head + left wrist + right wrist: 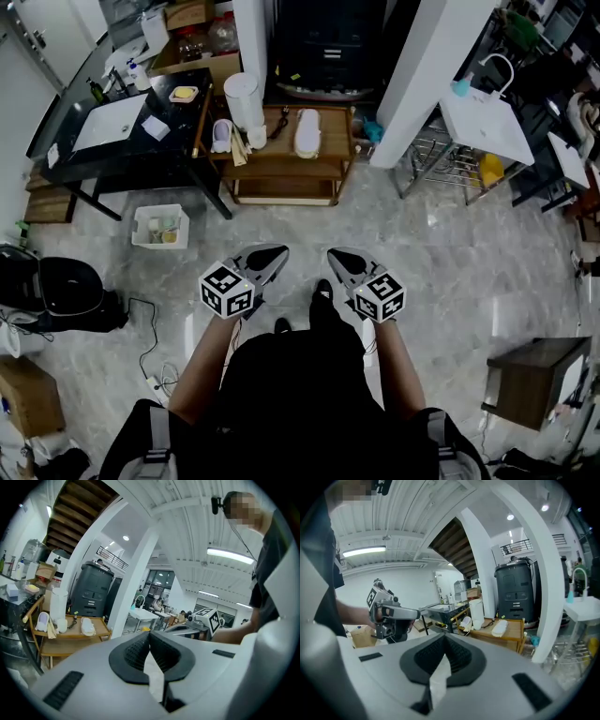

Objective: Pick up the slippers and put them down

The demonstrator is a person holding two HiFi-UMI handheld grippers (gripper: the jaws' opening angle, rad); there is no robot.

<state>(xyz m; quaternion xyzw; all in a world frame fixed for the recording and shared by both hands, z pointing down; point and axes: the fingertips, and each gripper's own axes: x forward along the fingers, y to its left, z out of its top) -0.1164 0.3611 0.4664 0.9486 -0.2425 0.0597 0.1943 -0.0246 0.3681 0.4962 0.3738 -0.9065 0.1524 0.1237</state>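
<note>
Two slippers lie on a low wooden table (281,167) ahead of me: a white slipper (307,132) on the right part of its top and a pale lavender slipper (221,135) at its left end. Both show in the left gripper view, white slipper (87,626) and lavender slipper (42,621), and in the right gripper view, white slipper (500,628) and lavender slipper (466,622). My left gripper (275,253) and right gripper (335,254) hover side by side over the marble floor, well short of the table. Each one's jaws are shut with nothing between them.
A white cylinder (244,100) stands on the wooden table between the slippers. A black table with a sink (122,122) adjoins it on the left, and a white bin (159,226) sits on the floor. A white pillar (427,75) and a wire rack (450,159) stand to the right.
</note>
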